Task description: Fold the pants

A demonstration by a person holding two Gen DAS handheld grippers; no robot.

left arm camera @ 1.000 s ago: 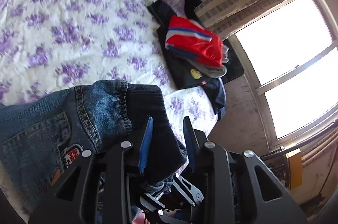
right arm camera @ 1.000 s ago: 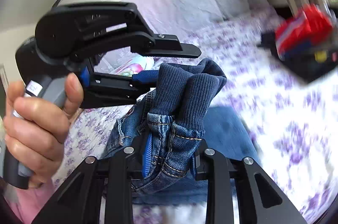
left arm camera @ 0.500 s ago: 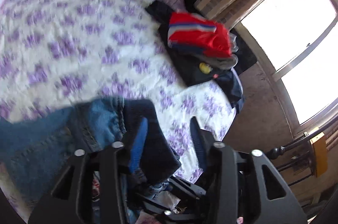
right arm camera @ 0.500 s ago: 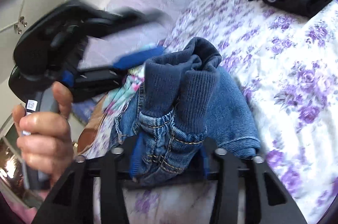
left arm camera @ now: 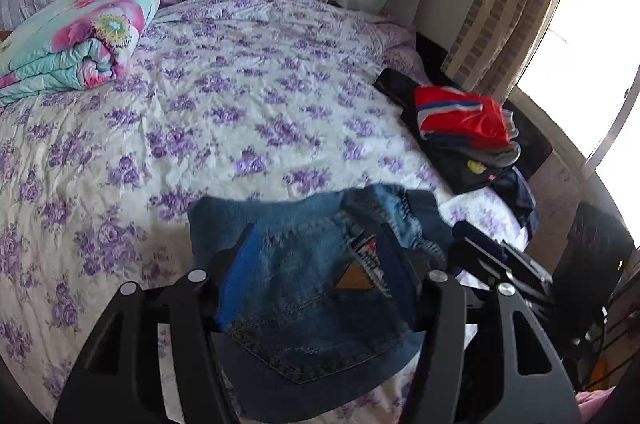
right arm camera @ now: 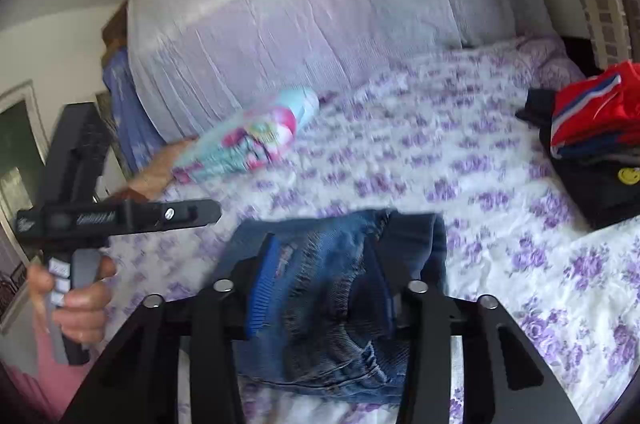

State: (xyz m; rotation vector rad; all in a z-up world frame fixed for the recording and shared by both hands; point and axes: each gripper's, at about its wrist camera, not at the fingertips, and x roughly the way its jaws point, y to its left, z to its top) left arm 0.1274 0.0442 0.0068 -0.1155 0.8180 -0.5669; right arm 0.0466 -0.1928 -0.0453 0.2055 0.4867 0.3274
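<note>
The folded denim pants (left arm camera: pixel 316 304) lie on the flowered bed (left arm camera: pixel 240 128), right in front of both tools. The left gripper (left arm camera: pixel 320 284) has its jaws spread and free of the cloth, which only shows between them, probably because this fold is finished. The right gripper (right arm camera: pixel 320 288) has just been closing its jaws on the waistband; they pinch the bundle, likely to keep the layers together. Far beyond the jaws waits a clothes pile (left arm camera: pixel 464 128).

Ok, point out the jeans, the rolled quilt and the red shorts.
jeans (left arm camera: pixel 320 320), left wrist view, back pocket.
rolled quilt (left arm camera: pixel 76 40), left wrist view, flowered top.
red shorts (left arm camera: pixel 464 120), left wrist view, red front panel.
</note>
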